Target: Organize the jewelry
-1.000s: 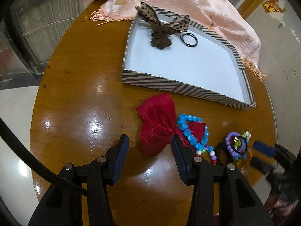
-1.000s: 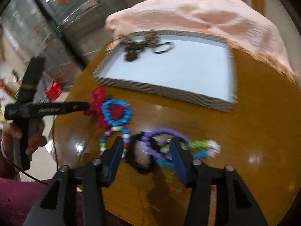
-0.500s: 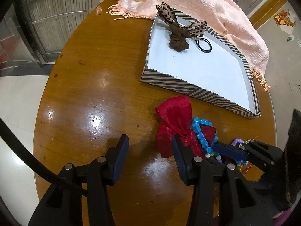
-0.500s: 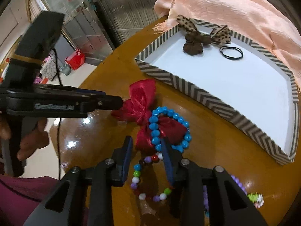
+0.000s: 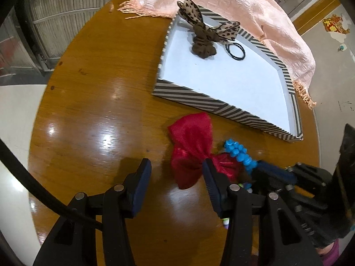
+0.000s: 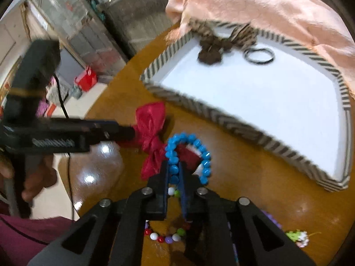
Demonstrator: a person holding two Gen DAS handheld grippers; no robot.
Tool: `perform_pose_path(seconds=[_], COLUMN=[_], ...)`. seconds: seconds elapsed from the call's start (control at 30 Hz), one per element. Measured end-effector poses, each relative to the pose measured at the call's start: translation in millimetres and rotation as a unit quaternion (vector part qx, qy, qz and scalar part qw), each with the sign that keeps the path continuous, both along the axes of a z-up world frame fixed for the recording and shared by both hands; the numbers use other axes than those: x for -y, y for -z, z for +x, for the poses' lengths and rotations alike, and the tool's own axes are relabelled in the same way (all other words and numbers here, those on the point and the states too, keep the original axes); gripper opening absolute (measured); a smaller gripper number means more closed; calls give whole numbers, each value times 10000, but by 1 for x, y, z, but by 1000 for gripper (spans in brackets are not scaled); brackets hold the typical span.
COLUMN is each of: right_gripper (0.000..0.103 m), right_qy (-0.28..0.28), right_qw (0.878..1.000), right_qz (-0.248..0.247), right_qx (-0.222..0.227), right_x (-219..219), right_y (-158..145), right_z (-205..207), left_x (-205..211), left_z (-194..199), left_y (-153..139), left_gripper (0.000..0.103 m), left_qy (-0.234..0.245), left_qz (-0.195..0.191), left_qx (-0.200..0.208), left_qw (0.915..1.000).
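Observation:
A blue bead bracelet (image 6: 200, 153) lies over a red bow (image 6: 150, 130) on the round wooden table (image 5: 99, 102). My right gripper (image 6: 173, 174) is shut on the bracelet's near side. In the left wrist view the bracelet (image 5: 238, 153) and bow (image 5: 193, 141) sit just right of my open, empty left gripper (image 5: 176, 177). The striped white tray (image 5: 224, 82) holds a leopard scrunchie (image 5: 205, 37) and a black hair tie (image 5: 235, 51).
A multicoloured bead bracelet (image 6: 166, 237) and a purple bracelet (image 6: 269, 218) lie under my right gripper. A pink scarf (image 5: 233, 2) drapes behind the tray. The table edge runs close on the left and near sides.
My right gripper has moved left from the purple bracelet to the blue one and shut on it. My left gripper has shifted left, staying open.

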State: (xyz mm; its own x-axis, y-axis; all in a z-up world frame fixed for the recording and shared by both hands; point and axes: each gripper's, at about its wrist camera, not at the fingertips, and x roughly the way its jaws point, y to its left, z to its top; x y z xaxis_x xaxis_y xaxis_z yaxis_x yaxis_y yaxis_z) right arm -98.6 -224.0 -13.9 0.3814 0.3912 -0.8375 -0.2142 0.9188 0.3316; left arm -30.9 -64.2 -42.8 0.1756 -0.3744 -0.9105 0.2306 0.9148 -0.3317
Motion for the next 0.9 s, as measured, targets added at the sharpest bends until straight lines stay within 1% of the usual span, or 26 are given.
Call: perform_pose_path(seconds=[0.13, 0.27, 0.37, 0.4, 0.43, 0.5, 0.53, 0.57, 0.63, 0.67, 0.8, 0.9], right_gripper=[9, 9, 9, 9, 9, 9, 9, 9, 9, 9, 9, 9], right_qy=[306, 512, 583, 597, 614, 638, 652, 658, 655, 648, 621, 629], right_qw=[9992, 9974, 9967, 9965, 9964, 9960, 9957, 9955, 9954, 9953, 9950, 9942], right_qz=[268, 506, 552, 570, 578, 615, 650, 675, 692, 700, 741, 815], right_qx=[41, 80, 102, 99, 98, 100, 102, 108, 142, 158, 240, 325], right_x=[22, 38, 46, 47, 49, 54, 55, 57, 59, 60, 63, 68], right_y=[-13, -19, -23, -23, -24, -27, -27, -26, -29, -31, -41, -50], right_z=[-2, -4, -7, -9, -10, -14, -13, -12, -11, -13, -13, -13], left_x=[10, 24, 35, 39, 42, 49, 52, 54, 54, 54, 49, 47], left_z=[2, 6, 8, 7, 8, 7, 7, 6, 6, 6, 4, 2], left_y=[2, 9, 13, 12, 13, 12, 12, 13, 13, 12, 0, -16], left_gripper=[36, 36, 36, 36, 36, 28, 15, 8, 4, 0, 0, 0], left_qy=[-17, 12, 12, 4, 26, 115, 163, 250, 313, 333, 368, 409], left_qz=[-154, -119, 108, 212, 279, 496, 540, 558, 516, 473, 325, 290], left_qx=[-80, -175, -170, -56, -40, 100, 169, 233, 246, 249, 313, 461], left_qw=[9998, 9998, 9998, 9998, 9996, 9987, 9983, 9979, 9979, 9980, 9983, 9977])
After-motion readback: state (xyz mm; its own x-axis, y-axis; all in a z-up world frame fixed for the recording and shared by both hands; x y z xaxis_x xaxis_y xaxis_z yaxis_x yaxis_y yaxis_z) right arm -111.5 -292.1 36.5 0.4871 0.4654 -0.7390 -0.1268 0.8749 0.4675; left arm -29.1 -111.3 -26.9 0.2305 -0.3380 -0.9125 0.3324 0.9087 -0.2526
